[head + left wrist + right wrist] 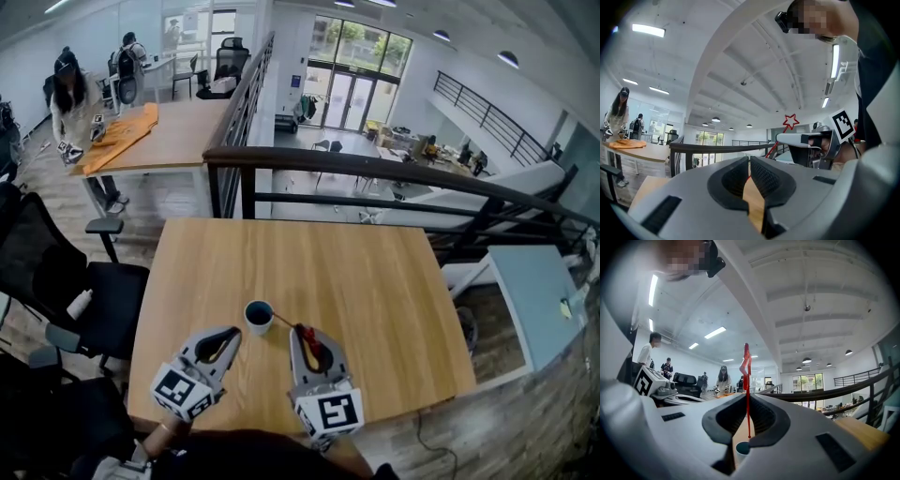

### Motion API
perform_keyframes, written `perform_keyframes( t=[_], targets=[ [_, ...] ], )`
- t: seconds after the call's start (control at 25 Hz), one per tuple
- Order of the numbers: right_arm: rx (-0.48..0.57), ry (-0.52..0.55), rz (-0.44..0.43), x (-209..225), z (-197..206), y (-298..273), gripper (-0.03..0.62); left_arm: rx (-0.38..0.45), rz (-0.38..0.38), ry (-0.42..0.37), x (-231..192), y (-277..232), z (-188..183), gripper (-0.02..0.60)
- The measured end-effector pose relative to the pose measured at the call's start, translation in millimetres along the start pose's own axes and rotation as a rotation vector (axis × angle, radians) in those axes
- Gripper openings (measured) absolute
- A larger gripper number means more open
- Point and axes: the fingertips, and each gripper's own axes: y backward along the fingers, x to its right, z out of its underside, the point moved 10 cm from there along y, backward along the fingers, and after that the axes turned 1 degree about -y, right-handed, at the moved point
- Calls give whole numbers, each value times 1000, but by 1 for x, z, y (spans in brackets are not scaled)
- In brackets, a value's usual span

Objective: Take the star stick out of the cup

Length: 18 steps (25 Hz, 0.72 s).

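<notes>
Wooden table (375, 272), is that what is filling most of the head view?

Yes, pale wood, with bare board stretching ahead and to the right. A dark railing (394, 173) is running beyond its far edge, and a black office chair (56, 272) is sitting off its left side.

What are the two tools doing?

The left gripper (232, 334) is hovering near the table's near edge with its jaws drawn together on nothing. The right gripper (300, 330) is sitting just beside it, pinching the thin red star stick (284, 322) partway along its shaft.

And the cup?

A small white cup (259, 317) with a dark inside is standing upright between the two sets of jaw tips, touched by neither. The stick is slanting, with the star raised toward the person and the lower end pointing at the cup's mouth. That end is looking level with the rim or just over it; I am not able to tell whether it is fully clear.

What could be going wrong from here?

Nothing is steadying the cup, so a sideways pull could be dragging the tip against the rim and toppling it. The shaft is so thin that it could be pivoting or slipping in the jaws. Lifting straight up is looking safest. The other gripper is blocking the room to the left, while ahead and right are lying open.
</notes>
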Motion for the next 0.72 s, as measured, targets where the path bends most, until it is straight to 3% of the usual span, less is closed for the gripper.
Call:
perform_keyframes(
  t=[0.72],
  targets=[
    [6, 26, 9, -1, -3, 16, 29, -12, 30, -1, 8, -2, 0, 23]
  ],
)
